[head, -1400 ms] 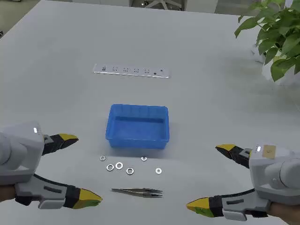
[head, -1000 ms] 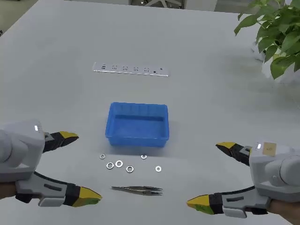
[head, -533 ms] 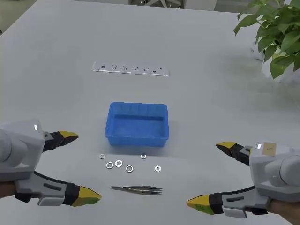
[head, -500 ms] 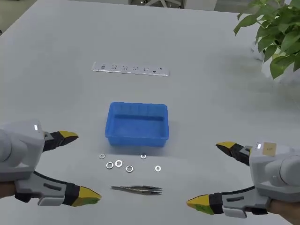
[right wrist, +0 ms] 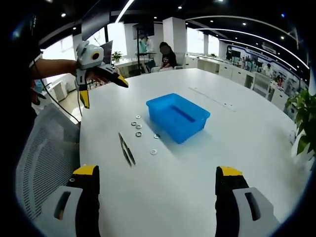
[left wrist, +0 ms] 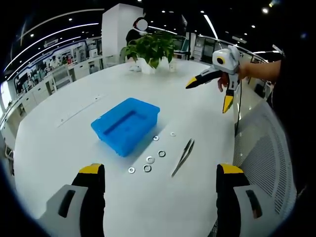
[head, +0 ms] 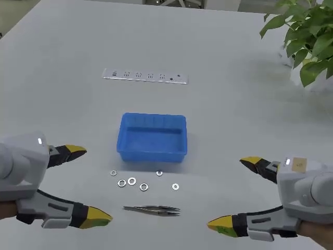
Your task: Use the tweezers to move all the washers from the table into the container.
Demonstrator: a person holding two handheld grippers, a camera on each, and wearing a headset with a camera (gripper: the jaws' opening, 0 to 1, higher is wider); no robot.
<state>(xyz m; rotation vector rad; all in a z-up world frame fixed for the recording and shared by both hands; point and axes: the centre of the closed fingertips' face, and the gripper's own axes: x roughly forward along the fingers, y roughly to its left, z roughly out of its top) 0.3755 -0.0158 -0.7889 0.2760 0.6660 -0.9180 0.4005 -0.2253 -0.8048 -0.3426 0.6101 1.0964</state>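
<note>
Six washers (head: pixel 131 181), one pair of tweezers (head: pixel 152 209), one blue container (head: pixel 152 136), one power strip (head: pixel 145 77), one plant (head: pixel 307 36), one table (head: pixel 234 104), and two grippers: the left gripper (head: pixel 89 183) and the right gripper (head: pixel 231 194)

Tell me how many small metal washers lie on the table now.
6 silver metal washers, all on the white table between the blue plastic container and the steel tweezers: four clustered left, one by the container's front, one right. None looks hidden.
</note>
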